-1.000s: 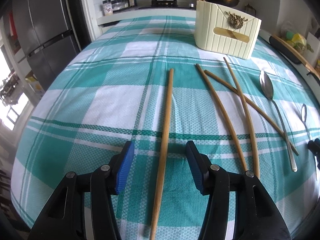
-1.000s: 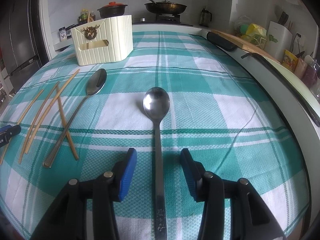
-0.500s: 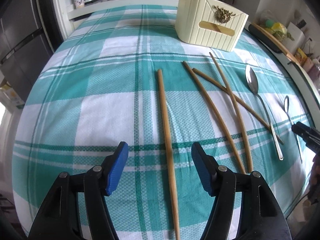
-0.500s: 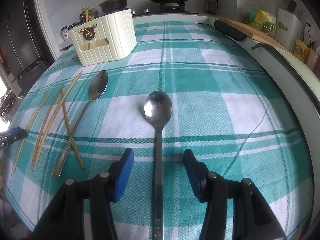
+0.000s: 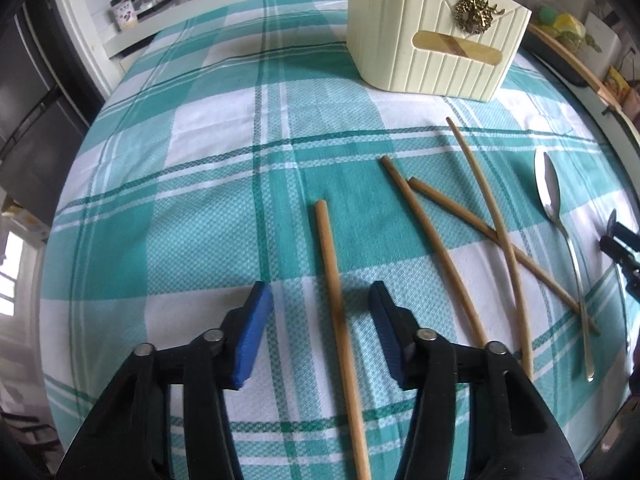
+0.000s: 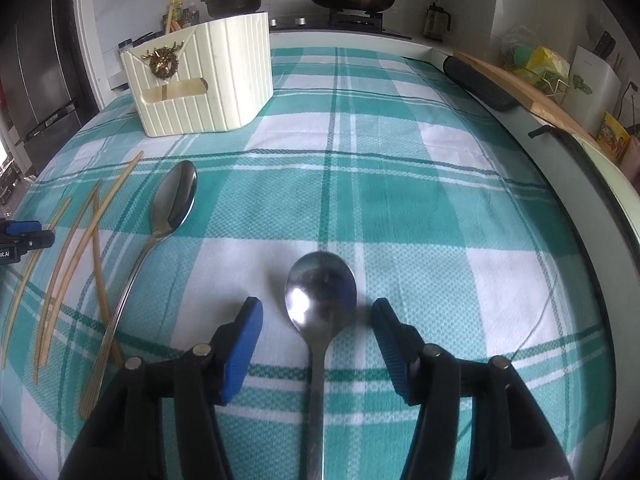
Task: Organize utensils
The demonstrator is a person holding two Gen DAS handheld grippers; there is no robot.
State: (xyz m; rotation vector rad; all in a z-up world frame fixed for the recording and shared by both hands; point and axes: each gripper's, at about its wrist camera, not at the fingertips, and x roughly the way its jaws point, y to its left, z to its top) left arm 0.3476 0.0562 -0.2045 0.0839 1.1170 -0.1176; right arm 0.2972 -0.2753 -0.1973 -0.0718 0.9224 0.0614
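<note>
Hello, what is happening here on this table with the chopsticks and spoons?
A person is tidying utensils with two handheld grippers. The left gripper is closing around one chopstick and the right gripper around a spoon; neither is pinched yet. Three chopsticks and another spoon lie on the checked cloth, before the cream holder.

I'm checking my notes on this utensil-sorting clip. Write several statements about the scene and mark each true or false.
1. Four chopsticks lie on the cloth. True: one chopstick sits between the left tool's closing jaws, untouched.
2. The cream holder lies tipped over. False: it stands upright.
3. The right tool straddles a spoon. True; its jaws are closing.
4. Both spoons are in the holder. False: the second spoon also lies on the cloth.
</note>
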